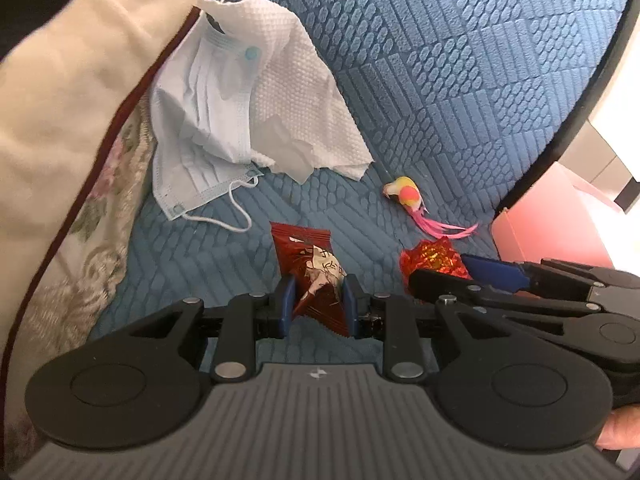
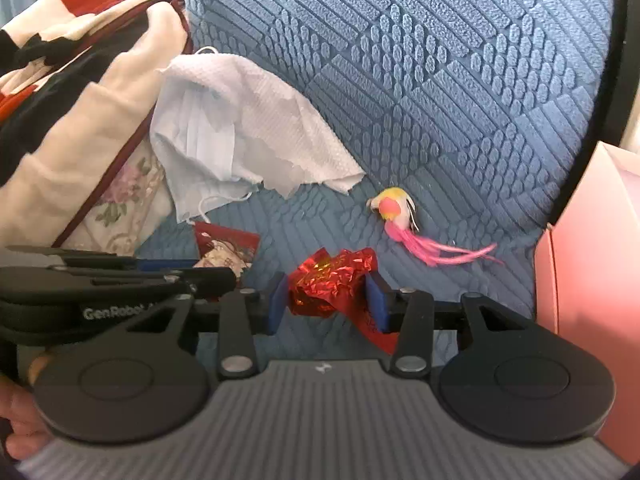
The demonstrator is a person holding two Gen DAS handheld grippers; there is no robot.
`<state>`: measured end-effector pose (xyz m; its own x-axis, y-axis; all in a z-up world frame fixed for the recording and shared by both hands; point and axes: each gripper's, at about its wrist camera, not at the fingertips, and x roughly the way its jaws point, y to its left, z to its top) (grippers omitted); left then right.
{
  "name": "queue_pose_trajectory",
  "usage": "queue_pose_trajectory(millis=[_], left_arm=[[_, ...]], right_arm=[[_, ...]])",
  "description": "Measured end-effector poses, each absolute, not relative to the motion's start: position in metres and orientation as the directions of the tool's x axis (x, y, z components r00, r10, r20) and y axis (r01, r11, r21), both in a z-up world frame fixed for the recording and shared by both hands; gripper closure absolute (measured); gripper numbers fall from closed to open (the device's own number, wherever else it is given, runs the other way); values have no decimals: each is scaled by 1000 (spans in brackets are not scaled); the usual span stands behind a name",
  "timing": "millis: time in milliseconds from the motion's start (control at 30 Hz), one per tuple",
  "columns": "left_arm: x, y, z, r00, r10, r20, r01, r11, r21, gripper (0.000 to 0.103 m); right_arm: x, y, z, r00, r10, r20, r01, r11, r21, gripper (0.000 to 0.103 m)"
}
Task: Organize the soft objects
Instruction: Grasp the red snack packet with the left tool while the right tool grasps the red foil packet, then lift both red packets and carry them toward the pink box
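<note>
My left gripper (image 1: 319, 298) is shut on a dark red snack packet (image 1: 316, 276) over the blue textured seat. My right gripper (image 2: 327, 300) is shut on a crumpled red foil wrapper (image 2: 330, 282). Each gripper shows in the other's view: the right gripper (image 1: 440, 276) at the right, the left gripper (image 2: 224, 270) at the left. A blue face mask (image 1: 200, 132) and a white paper towel (image 1: 296, 92) lie together at the back left. A small toy bird (image 1: 406, 196) with pink feathers lies on the seat; it also shows in the right wrist view (image 2: 394, 208).
A cream and floral cushion (image 1: 72, 120) with clothing on it borders the left. A pink box (image 1: 560, 216) stands at the right, beyond the seat's black edge (image 1: 592, 100). The blue seat cover (image 1: 460, 60) stretches behind.
</note>
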<state>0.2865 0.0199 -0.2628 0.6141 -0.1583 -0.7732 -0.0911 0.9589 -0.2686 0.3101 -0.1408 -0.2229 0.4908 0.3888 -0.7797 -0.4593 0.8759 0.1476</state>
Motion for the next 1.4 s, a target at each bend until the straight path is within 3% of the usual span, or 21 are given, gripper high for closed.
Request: queue_pose_trajectory(millis=[1400], left_arm=[[163, -3, -220, 664, -179, -726, -28, 964, -264, 73]], right_arm=[[169, -181, -174, 569, 332, -752, -359, 923, 136, 58]])
